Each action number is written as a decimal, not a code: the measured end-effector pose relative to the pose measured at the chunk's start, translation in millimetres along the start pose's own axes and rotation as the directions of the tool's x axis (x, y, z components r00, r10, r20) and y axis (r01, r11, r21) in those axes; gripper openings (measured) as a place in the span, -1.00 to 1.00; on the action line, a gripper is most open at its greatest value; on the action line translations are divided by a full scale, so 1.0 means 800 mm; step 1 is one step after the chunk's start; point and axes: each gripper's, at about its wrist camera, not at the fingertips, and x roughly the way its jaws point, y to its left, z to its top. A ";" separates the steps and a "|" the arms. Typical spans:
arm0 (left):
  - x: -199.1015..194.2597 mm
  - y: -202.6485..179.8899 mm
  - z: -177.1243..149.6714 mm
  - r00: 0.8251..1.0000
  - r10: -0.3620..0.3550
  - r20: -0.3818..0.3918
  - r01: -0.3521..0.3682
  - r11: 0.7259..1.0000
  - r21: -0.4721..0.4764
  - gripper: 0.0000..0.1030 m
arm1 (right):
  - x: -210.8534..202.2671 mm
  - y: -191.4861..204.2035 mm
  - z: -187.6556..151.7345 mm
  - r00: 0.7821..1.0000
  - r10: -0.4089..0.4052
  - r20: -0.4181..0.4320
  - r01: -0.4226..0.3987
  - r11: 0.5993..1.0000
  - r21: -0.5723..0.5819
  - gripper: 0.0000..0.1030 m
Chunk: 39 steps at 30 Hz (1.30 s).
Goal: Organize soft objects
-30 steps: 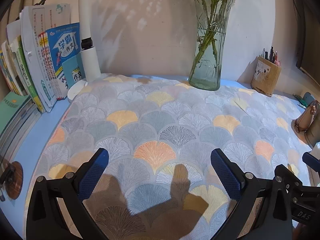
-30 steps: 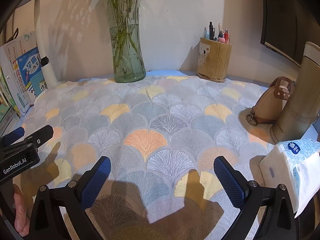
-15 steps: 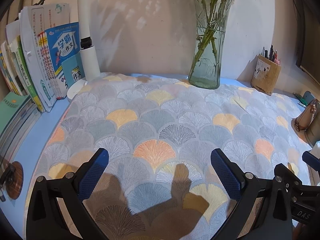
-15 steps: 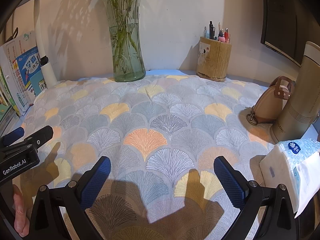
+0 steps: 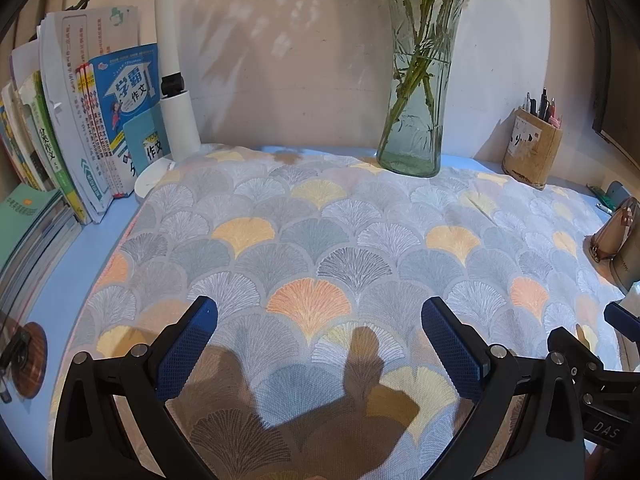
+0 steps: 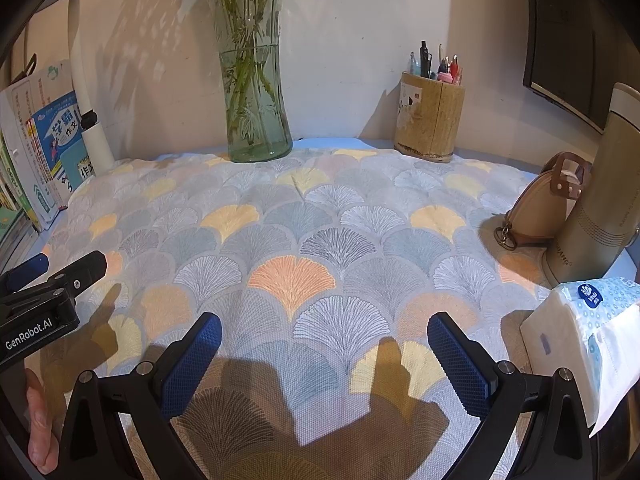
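A soft cloth (image 5: 320,240) printed with grey, yellow and orange fan shapes lies spread flat over the blue desk; it also shows in the right wrist view (image 6: 304,240). My left gripper (image 5: 320,320) is open and empty, hovering over the cloth's near part. My right gripper (image 6: 324,332) is open and empty, over the same near part, to the right of the left one. The left gripper's body shows at the left edge of the right wrist view (image 6: 52,292).
A glass vase with stems (image 5: 416,112) stands at the cloth's far edge. Books (image 5: 80,140) and a white lamp post (image 5: 176,120) stand at left. A pen holder (image 6: 430,120), a tan pouch (image 6: 540,208), a beige flask (image 6: 600,200) and a tissue pack (image 6: 580,340) are at right.
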 end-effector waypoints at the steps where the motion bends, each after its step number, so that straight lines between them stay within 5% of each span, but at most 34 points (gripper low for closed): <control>1: 0.000 -0.001 0.000 1.000 0.001 -0.002 -0.001 1.000 0.002 0.98 | 0.000 0.000 -0.001 1.000 0.000 -0.002 0.000 1.000 0.000 1.00; 39: -0.002 0.003 -0.002 1.000 0.023 -0.004 -0.023 1.000 -0.017 0.98 | 0.004 0.001 -0.005 1.000 0.001 -0.014 -0.002 1.000 -0.026 1.00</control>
